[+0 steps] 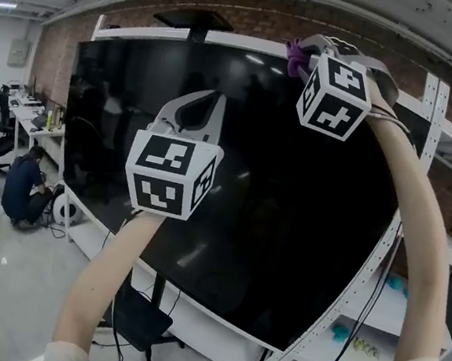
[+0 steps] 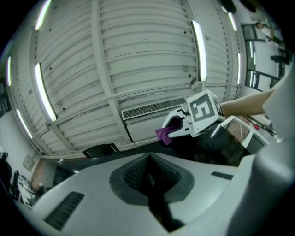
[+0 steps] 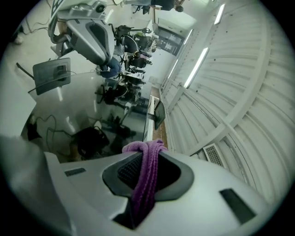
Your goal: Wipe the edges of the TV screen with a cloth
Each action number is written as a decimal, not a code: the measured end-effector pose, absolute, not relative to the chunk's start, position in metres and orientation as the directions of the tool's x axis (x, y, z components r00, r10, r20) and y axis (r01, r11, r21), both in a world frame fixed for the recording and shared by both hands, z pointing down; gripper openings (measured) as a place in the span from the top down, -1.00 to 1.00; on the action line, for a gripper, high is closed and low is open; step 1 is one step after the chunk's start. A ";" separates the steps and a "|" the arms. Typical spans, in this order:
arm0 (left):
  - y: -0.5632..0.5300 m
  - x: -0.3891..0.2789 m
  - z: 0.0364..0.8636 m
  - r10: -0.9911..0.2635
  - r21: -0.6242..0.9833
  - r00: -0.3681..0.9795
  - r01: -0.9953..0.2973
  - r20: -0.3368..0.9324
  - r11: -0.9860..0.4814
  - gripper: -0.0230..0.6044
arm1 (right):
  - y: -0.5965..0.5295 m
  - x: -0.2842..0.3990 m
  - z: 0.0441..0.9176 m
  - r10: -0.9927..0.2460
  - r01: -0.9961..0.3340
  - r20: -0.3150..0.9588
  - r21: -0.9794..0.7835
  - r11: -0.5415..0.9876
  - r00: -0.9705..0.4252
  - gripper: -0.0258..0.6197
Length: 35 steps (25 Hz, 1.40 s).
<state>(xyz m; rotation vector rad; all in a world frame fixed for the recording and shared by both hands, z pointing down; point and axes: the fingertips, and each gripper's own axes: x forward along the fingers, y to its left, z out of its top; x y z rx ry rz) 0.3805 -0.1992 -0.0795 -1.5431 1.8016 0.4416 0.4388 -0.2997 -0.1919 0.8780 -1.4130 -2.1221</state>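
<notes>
A large black TV screen (image 1: 234,185) with a white frame fills the head view. My right gripper (image 1: 301,56) is raised to the screen's top edge, shut on a purple cloth (image 1: 296,56) that touches the frame there. The right gripper view shows the cloth (image 3: 146,173) pinched between the jaws, with the TV's top edge (image 3: 148,115) running away ahead. My left gripper (image 1: 193,109) is held in front of the screen's middle, shut with nothing in it. In the left gripper view its jaws meet at the gripper (image 2: 148,171) tip, and the right gripper with the purple cloth (image 2: 163,134) shows beyond.
White perforated shelf uprights (image 1: 426,122) stand right of the TV. A brick wall (image 1: 260,19) is behind it. People sit at desks far left (image 1: 25,186). The TV stand's base (image 1: 141,315) is below, with cables.
</notes>
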 end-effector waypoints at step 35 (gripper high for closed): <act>-0.188 0.046 -0.109 -0.689 -0.243 -0.057 -0.912 -0.723 0.330 0.88 | -0.270 0.085 -0.177 -0.671 0.051 -0.300 0.892 -0.450 -0.678 0.73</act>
